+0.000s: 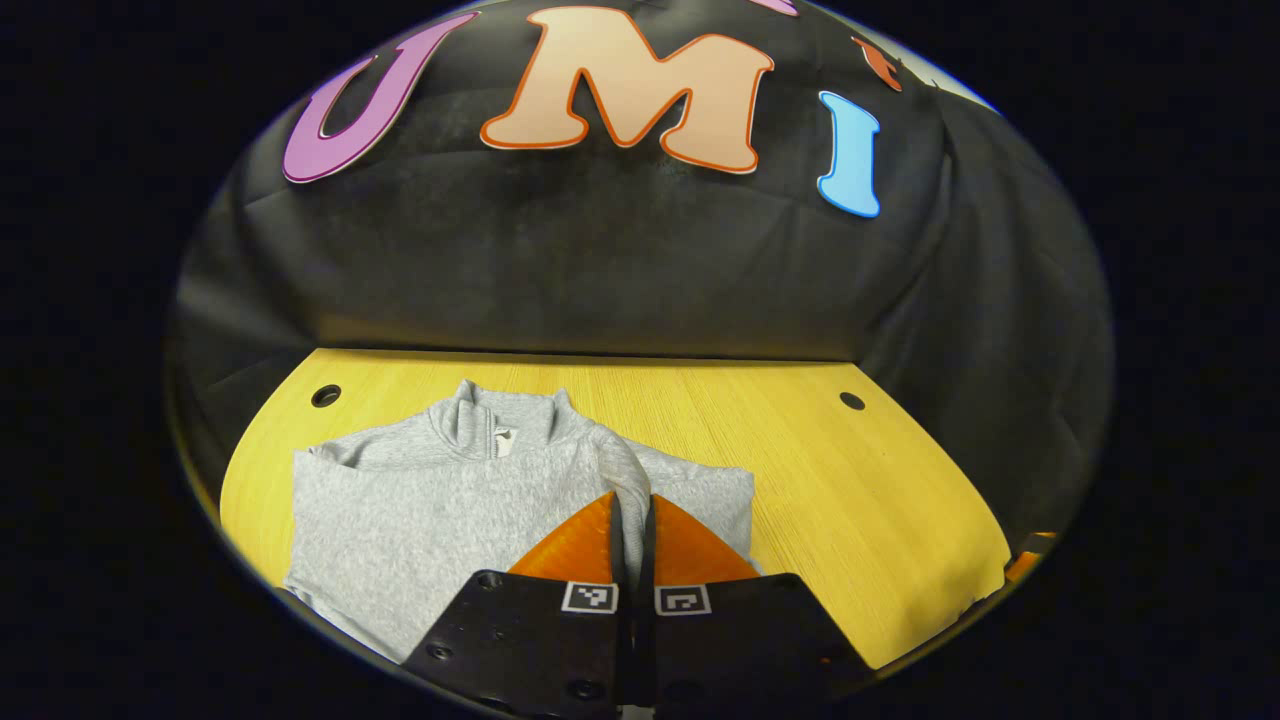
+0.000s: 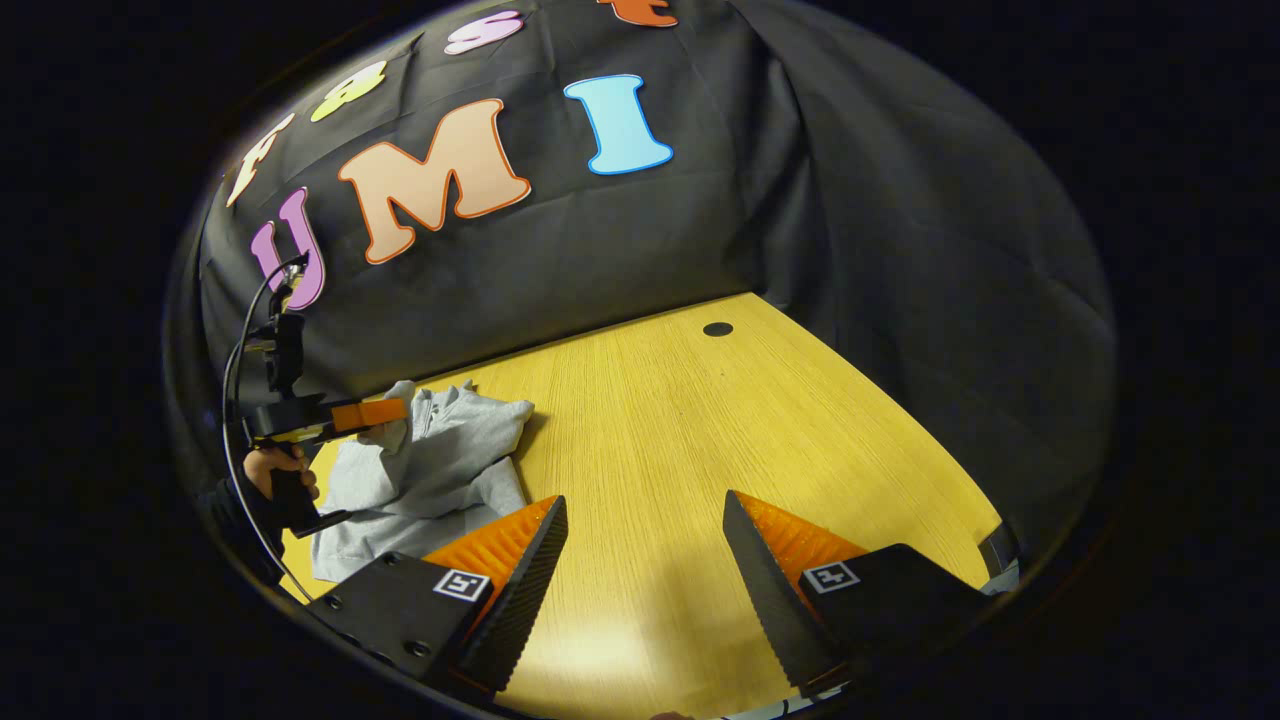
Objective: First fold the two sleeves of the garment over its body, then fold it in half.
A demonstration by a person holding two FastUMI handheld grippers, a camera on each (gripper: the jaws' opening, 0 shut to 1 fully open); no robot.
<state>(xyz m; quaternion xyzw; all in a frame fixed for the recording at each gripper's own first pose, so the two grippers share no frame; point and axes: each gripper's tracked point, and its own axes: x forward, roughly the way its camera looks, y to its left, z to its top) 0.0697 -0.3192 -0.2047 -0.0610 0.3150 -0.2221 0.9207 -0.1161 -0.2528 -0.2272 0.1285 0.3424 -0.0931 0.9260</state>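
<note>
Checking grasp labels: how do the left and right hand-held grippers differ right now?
The left hand-held gripper is shut, fingers pinching a sleeve of the grey sweater; the right hand-held gripper is open and holds nothing. The left one sits over the sweater; the right one hangs above bare wooden table, to the side of the sweater. Both point towards the booth's back wall.

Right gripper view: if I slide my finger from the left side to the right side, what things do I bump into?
Person's hand → left gripper → grey garment → bare wooden table → round table hole
</note>
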